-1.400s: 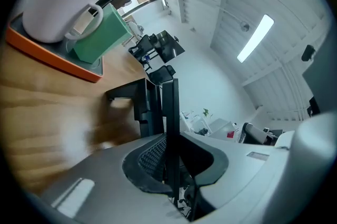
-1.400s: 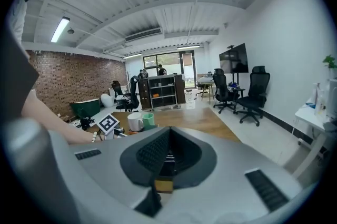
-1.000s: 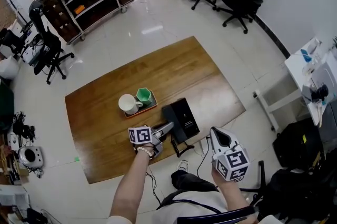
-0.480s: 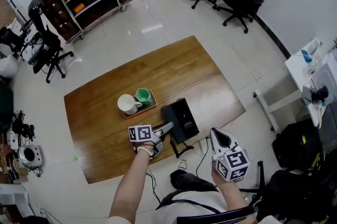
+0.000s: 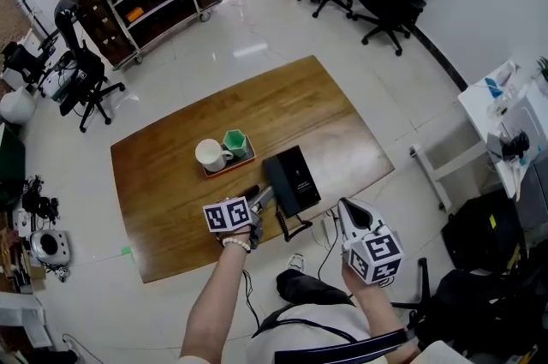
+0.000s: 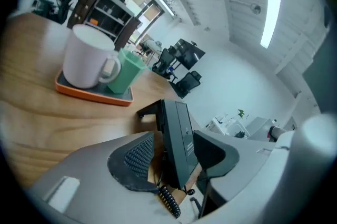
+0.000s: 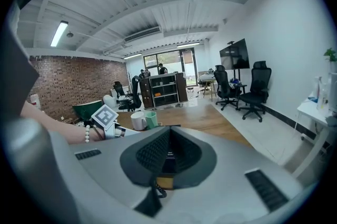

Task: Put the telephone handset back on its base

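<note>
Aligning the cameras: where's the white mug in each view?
Head view: white mug left of centre, on the table.
Left gripper view: white mug upper left, on the orange tray.
Right gripper view: white mug small, left of centre.
Shared landmark: green cup beside it.

In the head view the telephone is too small to tell its parts apart; the lower end of its cord is hidden.

Left gripper reaches far forward, its fingers just spread wide, pressing nothing between them; right gripper hovers near, fingers together.
</note>
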Action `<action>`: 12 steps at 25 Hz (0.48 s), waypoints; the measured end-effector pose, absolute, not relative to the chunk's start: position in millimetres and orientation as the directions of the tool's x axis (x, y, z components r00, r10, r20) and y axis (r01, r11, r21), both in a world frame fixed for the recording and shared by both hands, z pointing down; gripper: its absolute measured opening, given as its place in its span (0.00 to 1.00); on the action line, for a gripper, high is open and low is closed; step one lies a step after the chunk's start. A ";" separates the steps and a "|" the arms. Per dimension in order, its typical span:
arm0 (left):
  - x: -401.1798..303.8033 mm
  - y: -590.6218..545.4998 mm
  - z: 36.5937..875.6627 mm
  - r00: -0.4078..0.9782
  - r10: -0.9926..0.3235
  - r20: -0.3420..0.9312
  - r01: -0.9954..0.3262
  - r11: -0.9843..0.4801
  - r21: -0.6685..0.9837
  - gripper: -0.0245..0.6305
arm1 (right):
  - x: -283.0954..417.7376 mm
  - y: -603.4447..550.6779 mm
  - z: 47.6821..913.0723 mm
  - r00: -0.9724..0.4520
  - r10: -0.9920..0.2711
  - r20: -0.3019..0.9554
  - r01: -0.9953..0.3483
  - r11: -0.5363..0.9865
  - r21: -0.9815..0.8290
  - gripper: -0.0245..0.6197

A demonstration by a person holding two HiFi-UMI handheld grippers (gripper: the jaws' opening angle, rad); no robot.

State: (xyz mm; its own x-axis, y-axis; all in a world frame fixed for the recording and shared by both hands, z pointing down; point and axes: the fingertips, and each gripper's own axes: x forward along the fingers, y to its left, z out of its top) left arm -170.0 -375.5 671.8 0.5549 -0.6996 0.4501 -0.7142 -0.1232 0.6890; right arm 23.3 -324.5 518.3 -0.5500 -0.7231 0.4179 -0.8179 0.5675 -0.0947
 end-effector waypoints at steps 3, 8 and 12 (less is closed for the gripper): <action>-195.1 -344.0 627.3 0.424 -0.805 0.416 -0.790 -0.104 0.605 0.18 | 19.3 -314.1 502.1 -0.565 -0.728 0.389 -0.808 0.584 -0.081 0.05; -206.5 -256.1 579.4 0.275 -0.871 0.407 -0.856 -0.029 0.516 0.04 | 16.5 -275.9 475.3 -0.598 -0.721 0.351 -0.779 0.626 -0.043 0.04; -200.6 -183.8 553.2 0.221 -0.890 0.399 -0.877 -0.003 0.480 0.04 | 14.5 -229.5 458.3 -0.627 -0.707 0.327 -0.753 0.657 -0.024 0.05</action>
State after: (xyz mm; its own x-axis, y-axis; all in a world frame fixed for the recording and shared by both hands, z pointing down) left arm -200.6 -183.8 553.2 0.2214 -0.8899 0.3987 -0.8775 -0.0034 0.4796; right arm 14.5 -229.5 458.3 -0.6273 -0.7069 0.3269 -0.7533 0.6572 -0.0244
